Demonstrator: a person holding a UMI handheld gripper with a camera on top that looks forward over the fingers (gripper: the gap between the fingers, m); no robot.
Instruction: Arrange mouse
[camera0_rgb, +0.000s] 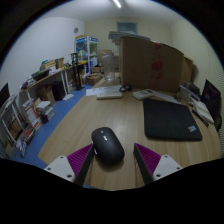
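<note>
Gripper view looks along the two fingers over a pale wooden tabletop (90, 115) with a smooth, faintly grained surface. The gripper (112, 158) is spread wide, its magenta pads (80, 157) facing inward with a ribbed texture, mounted on light-coloured finger bodies. Between the fingers sits the mouse (107, 144), a dark, rounded, matte-looking oval hump resting on the wood; it lies closer to the left finger, with a clear gap at the right side. Whether the left pad touches it cannot be told. Beyond the fingers, off to the right, a flat black rectangular mouse mat (170, 119) lies on the table. Farther back stands a large brown cardboard box (152, 62), and shelving (48, 85) with clutter lines the left wall.
</note>
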